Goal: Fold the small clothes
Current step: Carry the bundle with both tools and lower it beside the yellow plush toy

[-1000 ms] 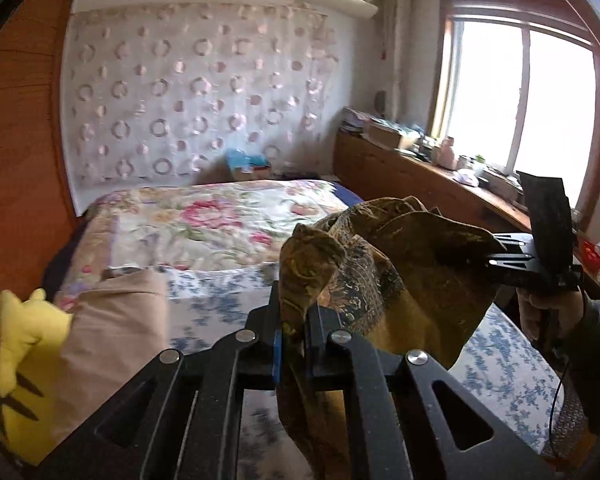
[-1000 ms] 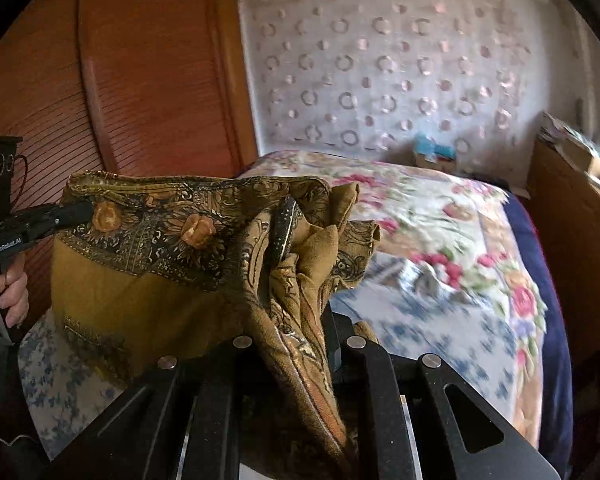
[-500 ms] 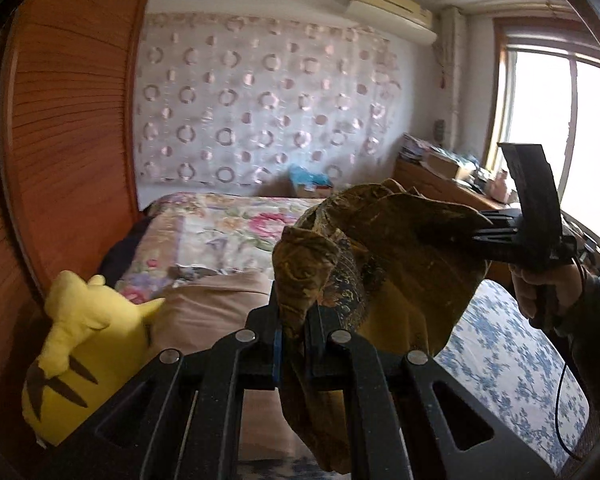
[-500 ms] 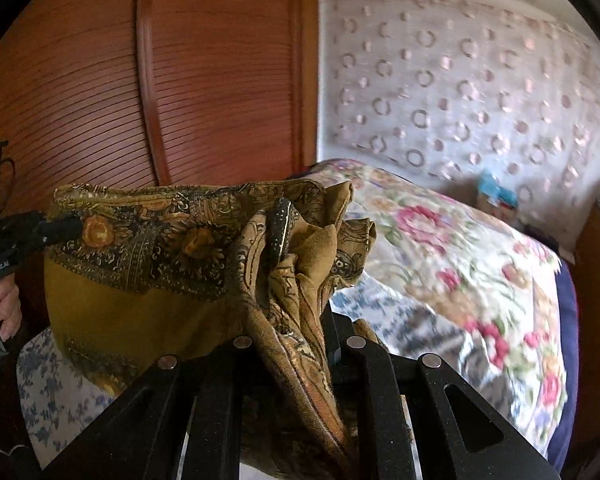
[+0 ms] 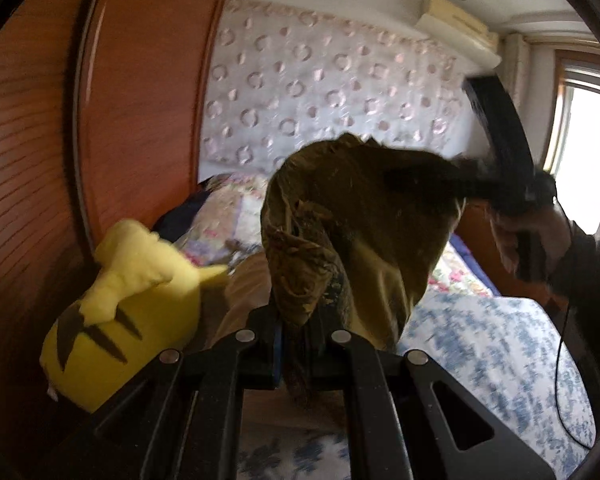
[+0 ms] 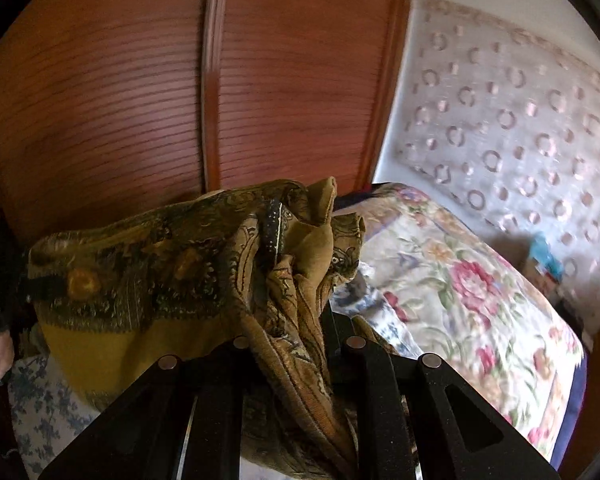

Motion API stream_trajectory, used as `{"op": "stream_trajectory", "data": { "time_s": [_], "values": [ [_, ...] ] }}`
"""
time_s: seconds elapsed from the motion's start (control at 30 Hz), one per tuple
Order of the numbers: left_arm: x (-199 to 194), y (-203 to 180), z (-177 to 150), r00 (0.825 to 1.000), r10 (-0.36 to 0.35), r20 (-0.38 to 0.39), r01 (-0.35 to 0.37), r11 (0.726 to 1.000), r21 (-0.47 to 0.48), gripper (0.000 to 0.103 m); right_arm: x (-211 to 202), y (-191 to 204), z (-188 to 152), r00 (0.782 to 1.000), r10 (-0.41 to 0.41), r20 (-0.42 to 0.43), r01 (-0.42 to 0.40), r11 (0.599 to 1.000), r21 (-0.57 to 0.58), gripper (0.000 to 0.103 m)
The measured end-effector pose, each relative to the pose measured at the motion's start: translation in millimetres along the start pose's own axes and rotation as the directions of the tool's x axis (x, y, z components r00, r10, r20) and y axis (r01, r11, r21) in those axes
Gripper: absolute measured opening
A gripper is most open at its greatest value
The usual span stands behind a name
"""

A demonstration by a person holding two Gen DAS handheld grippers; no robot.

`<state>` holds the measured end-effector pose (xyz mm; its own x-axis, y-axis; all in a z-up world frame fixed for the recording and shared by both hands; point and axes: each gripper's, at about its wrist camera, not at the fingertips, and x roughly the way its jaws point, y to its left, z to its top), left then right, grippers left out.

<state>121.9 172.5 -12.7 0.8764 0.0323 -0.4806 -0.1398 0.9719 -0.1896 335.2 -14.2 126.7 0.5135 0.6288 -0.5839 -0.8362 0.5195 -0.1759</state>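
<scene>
The olive-gold patterned cloth point(image 5: 352, 216) hangs in the air between the two tools, above the bed point(image 5: 500, 352), and touches nothing else that I can see. The left tool point(image 5: 298, 344) is almost fully closed and pinches one bunched corner of the cloth. The right tool point(image 6: 296, 344) is also nearly closed, with a thick twisted bundle of the same cloth between its fingers. In the left wrist view the right tool appears at 2 o'clock, blurred, in the person's hand point(image 5: 528, 236).

I think the main risk is the fold itself. Both grips hold crumpled bunches and not clean flat corners, so the edge between them is wrinkled, and the cloth may land on the bed in a heap instead of a flat sheet.

A second risk is slipping: the fabric looks soft and loose, and a quick swing may pull a thin corner out of the left tool.

The yellow plush toy point(image 5: 132, 312) and a tan pillow point(image 5: 244, 292) lie at 8 o'clock in the left view. If the cloth is put down there, it may drape over them and fold unevenly.
</scene>
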Motion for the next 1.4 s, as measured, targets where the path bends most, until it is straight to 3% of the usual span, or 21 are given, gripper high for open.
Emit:
{"op": "stream_trajectory", "data": {
  "time_s": [0.27,0.4,0.57,0.63,0.73,0.83,0.87,0.9,0.93,1.0,1.03,1.17,1.4],
  "values": [
    [20,19,-27,0.995,0.056,-0.086,-0.057,0.998,-0.005,0.008,72,-4,25,0.997,0.016,-0.075,-0.018,0.999,-0.027,0.017],
    [20,26,-29,0.992,0.083,-0.091,-0.085,0.996,-0.016,0.008,99,-12,33,0.992,-0.073,-0.098,0.078,0.996,0.047,0.042],
    [21,32,-30,0.990,0.103,-0.099,-0.107,0.994,-0.034,0.008,80,-26,24,0.976,-0.217,-0.009,0.216,0.964,0.152,0.052],
    [19,31,-29,0.990,0.107,-0.095,-0.111,0.993,-0.032,0.008,75,-29,11,0.984,-0.180,0.012,0.175,0.967,0.186,0.052],
    [15,30,-28,0.990,0.113,-0.089,-0.116,0.993,-0.025,0.012,87,-23,-11,0.998,-0.056,-0.038,0.062,0.980,0.191,0.052],
    [6,28,-27,0.991,0.115,-0.065,-0.116,0.993,-0.011,0.031,100,-11,-33,0.998,0.019,-0.067,-0.005,0.979,0.205,0.052],
    [3,28,-26,0.992,0.112,-0.059,-0.113,0.994,-0.009,0.044,104,-7,-37,0.997,0.045,-0.066,-0.030,0.976,0.215,0.052],
    [1,28,-25,0.993,0.104,-0.056,-0.105,0.994,-0.010,0.051,105,-2,-43,0.996,0.065,-0.066,-0.049,0.974,0.219,0.052],
    [-2,27,-23,0.994,0.091,-0.055,-0.092,0.996,-0.011,0.054,108,0,-48,0.995,0.078,-0.070,-0.061,0.975,0.216,0.052],
    [-7,24,-21,0.994,0.095,-0.052,-0.095,0.995,0.000,0.076,121,9,-54,0.992,0.086,-0.089,-0.066,0.977,0.203,0.052],
    [-9,22,-20,0.993,0.106,-0.046,-0.105,0.994,0.011,0.081,126,6,-58,0.992,0.072,-0.100,-0.052,0.980,0.191,0.052],
    [-18,18,-19,0.992,0.124,-0.024,-0.123,0.992,0.036,0.082,130,5,-55,0.994,0.046,-0.097,-0.026,0.981,0.194,0.052],
    [-28,19,-20,0.991,0.132,-0.011,-0.132,0.991,0.021,0.082,86,33,-63,0.991,0.129,-0.027,-0.122,0.975,0.186,0.052]
  ]
}}
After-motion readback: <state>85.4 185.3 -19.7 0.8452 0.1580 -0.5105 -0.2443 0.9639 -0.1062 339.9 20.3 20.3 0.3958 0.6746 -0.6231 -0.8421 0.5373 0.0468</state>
